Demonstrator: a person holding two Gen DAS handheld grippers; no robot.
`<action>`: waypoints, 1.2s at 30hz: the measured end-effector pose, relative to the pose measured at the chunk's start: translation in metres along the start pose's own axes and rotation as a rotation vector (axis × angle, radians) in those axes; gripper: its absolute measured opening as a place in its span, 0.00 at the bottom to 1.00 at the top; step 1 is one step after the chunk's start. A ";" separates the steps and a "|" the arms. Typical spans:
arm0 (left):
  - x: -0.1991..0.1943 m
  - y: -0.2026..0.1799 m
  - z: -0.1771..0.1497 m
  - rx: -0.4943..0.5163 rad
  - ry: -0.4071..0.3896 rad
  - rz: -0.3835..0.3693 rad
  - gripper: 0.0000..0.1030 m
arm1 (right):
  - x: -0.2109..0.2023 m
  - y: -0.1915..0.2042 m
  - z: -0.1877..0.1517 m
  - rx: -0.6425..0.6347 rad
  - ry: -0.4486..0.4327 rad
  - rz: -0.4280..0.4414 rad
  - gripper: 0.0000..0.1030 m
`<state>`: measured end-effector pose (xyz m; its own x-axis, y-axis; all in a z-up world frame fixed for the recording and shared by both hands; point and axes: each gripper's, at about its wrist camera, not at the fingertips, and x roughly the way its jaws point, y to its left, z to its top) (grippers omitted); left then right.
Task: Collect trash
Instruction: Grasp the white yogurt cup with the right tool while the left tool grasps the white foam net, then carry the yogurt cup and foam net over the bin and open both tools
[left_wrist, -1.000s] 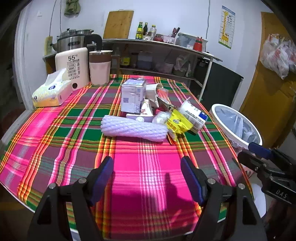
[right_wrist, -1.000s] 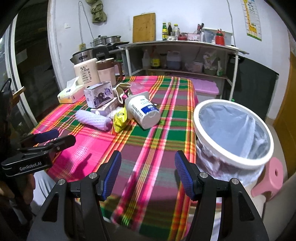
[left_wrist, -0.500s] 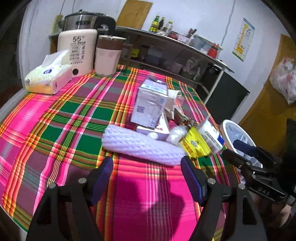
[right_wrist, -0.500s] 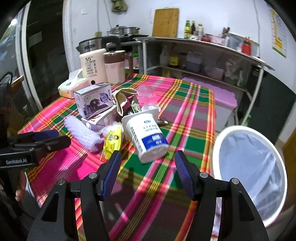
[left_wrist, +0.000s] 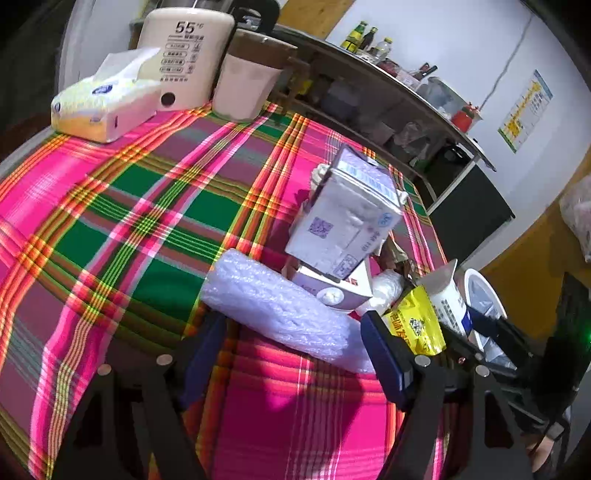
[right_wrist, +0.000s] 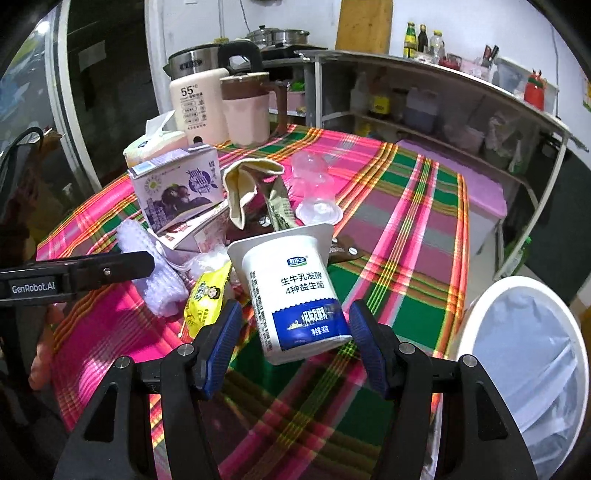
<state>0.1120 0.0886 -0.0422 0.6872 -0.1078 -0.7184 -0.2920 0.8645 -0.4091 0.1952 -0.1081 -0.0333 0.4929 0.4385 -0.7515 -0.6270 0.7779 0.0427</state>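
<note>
Both grippers have closed in on the trash pile, so we judge first pickups are near. Our right gripper (right_wrist: 295, 328) hangs low, jaws wide apart either side of the tipped yogurt cup (right_wrist: 295, 291). Our left gripper (left_wrist: 291, 343) is also spread, straddling the foam sleeve (left_wrist: 273, 306). Nothing gripped. Behind lies the milk carton (left_wrist: 343, 221); the bin (right_wrist: 524, 365) waits beside the table (right_wrist: 406, 236).
</note>
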 end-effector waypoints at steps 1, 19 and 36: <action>0.000 0.000 0.001 0.000 0.000 0.003 0.75 | 0.001 0.000 -0.001 0.005 0.004 -0.002 0.59; -0.012 -0.010 -0.004 0.107 -0.018 -0.019 0.24 | -0.018 0.006 -0.013 0.142 -0.027 0.040 0.49; -0.057 -0.021 -0.021 0.205 -0.099 -0.006 0.16 | -0.072 0.011 -0.039 0.234 -0.111 0.008 0.48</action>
<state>0.0656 0.0661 -0.0045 0.7534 -0.0738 -0.6534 -0.1528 0.9468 -0.2831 0.1286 -0.1486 -0.0043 0.5596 0.4817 -0.6745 -0.4811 0.8514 0.2089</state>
